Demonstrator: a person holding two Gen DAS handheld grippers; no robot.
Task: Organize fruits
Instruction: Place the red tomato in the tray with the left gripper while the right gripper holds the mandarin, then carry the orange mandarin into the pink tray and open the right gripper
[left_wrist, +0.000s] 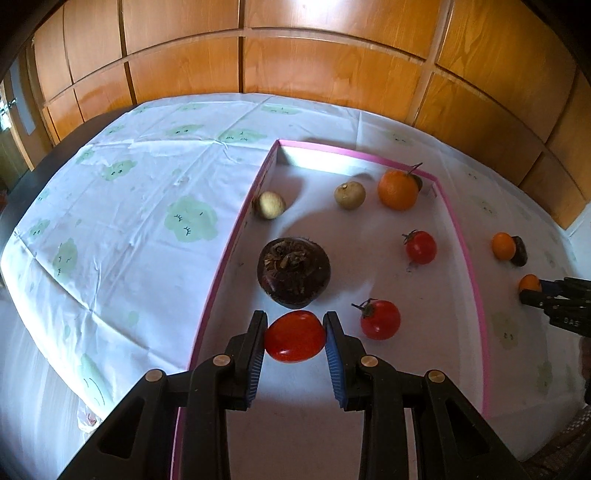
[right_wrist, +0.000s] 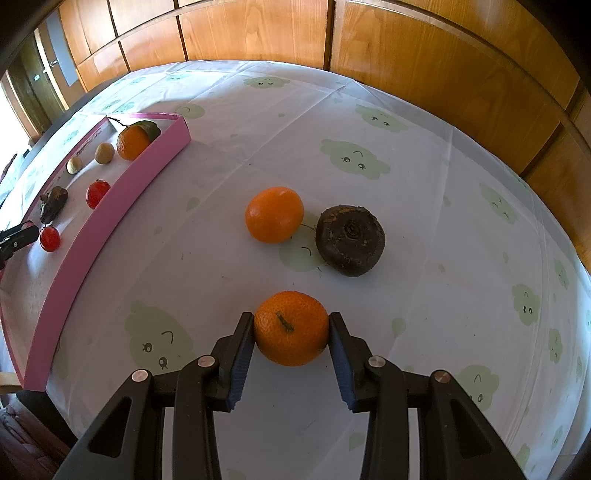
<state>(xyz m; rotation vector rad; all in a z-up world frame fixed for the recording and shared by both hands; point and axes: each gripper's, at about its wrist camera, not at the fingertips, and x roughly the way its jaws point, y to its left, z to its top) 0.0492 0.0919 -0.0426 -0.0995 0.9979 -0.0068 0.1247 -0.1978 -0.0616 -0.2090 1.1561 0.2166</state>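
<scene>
Left gripper (left_wrist: 295, 334) clamps a smooth, glossy red tomato (left_wrist: 295, 336) between its blue-padded fingers, held over the near left part of the pink-rimmed tray (left_wrist: 476, 280). Just beyond it inside the tray sits a dark, rough-skinned round fruit (left_wrist: 293, 272) with a dried crown on top. At the far left wall lies a pale beige fruit (left_wrist: 271, 205), then a second beige fruit (left_wrist: 349, 195) and a leafy stemmed orange (left_wrist: 398, 189) toward the far right corner. Two small stemmed tomatoes (left_wrist: 421, 246) (left_wrist: 380, 319) lie along the tray's right side.

To the right of the tray, on the open worktop (right_wrist: 443, 206), the right gripper (right_wrist: 291, 330) pinches a dimpled tangerine (right_wrist: 291, 328) with a short stem stub facing up; both pads press its sides. Beyond it rest another orange (right_wrist: 274, 214) and, just beside that on the right, a dark brown rough fruit (right_wrist: 350, 240); whether the two touch cannot be told.

The worktop wears a white cloth printed with pale green smiling clouds, creased in fold lines. Wooden panelled cabinets (right_wrist: 406, 55) stand behind its far edge.
</scene>
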